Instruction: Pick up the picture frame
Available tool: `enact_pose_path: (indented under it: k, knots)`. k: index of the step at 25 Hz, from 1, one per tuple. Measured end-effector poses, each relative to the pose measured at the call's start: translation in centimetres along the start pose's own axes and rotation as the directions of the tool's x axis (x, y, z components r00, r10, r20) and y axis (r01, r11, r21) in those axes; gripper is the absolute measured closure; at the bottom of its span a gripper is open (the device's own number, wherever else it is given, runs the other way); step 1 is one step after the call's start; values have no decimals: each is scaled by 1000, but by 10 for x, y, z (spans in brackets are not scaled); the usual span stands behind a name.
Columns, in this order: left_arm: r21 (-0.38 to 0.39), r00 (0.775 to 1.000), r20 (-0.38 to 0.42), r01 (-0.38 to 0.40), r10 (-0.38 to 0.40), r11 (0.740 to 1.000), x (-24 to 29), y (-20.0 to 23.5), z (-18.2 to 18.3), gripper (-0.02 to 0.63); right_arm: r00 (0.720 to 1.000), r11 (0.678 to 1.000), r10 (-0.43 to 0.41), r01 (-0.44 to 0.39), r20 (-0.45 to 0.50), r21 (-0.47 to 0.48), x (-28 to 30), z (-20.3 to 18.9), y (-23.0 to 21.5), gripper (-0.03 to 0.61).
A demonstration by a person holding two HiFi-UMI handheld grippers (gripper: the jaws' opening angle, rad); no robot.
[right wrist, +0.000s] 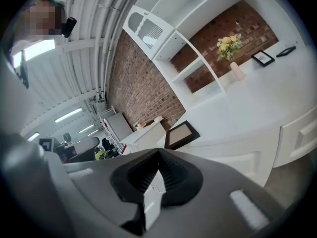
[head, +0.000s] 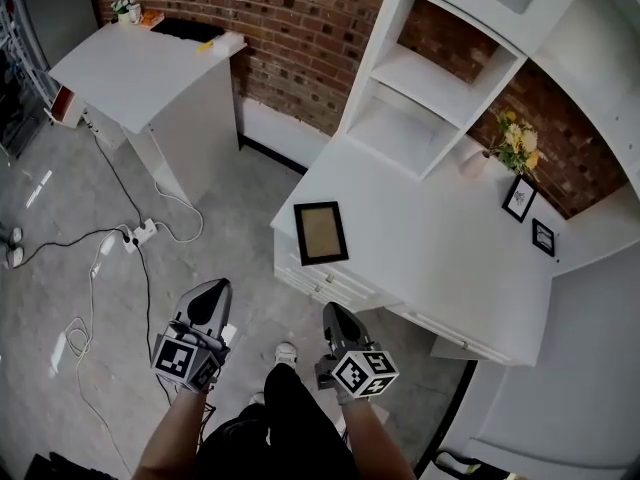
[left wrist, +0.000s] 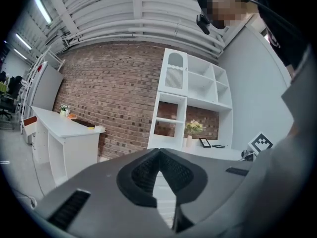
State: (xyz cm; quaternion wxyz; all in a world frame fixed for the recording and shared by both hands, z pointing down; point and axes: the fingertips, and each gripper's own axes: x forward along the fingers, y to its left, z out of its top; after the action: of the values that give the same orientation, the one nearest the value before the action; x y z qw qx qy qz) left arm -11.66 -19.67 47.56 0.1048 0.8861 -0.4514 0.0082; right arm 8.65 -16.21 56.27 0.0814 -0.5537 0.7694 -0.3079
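The picture frame [head: 320,232], black-edged with a tan inside, lies flat near the front left corner of the white desk [head: 440,258]. The right gripper view shows the picture frame [right wrist: 181,134] ahead, just above the jaws. My left gripper [head: 214,288] is over the floor, left of and below the desk corner; its jaws [left wrist: 158,151] meet at the tips with nothing between them. My right gripper [head: 331,312] hangs just in front of the desk's drawers, short of the frame, and its jaws [right wrist: 158,153] are shut and empty.
Against the brick wall at the back of the desk stand a vase of yellow flowers [head: 515,140] and two small black frames [head: 519,197]. A white shelf unit [head: 430,78] rises behind. Another white table [head: 140,68] stands at the left. Cables and a power strip [head: 140,234] lie on the floor.
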Motion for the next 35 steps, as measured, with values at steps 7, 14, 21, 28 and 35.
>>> enact_pose_path:
  k: [7, 14, 21, 28, 35]
  knots:
    - [8, 1000, -23, -6, 7, 1000, 21, 10, -13, 606, 999, 994, 40, -36, -27, 106, 36, -10, -10, 535]
    - [-13, 999, -50, -5, 4, 1000, 42, 14, -34, 606, 999, 977, 26, -18, -37, 212, 62, -18, -25, 483]
    - [-25, 998, -61, -13, 12, 1000, 57, 16, -41, 606, 997, 943, 74, -60, -32, 327, 85, -22, -29, 448]
    - [-48, 996, -84, -13, 9, 999, 63, 13, -56, 606, 992, 890, 126, -103, -23, 444, 104, -24, -31, 387]
    - [-48, 996, -88, -25, 21, 999, 72, 19, -57, 606, 990, 856, 140, -120, -2, 503, 120, -22, -32, 378]
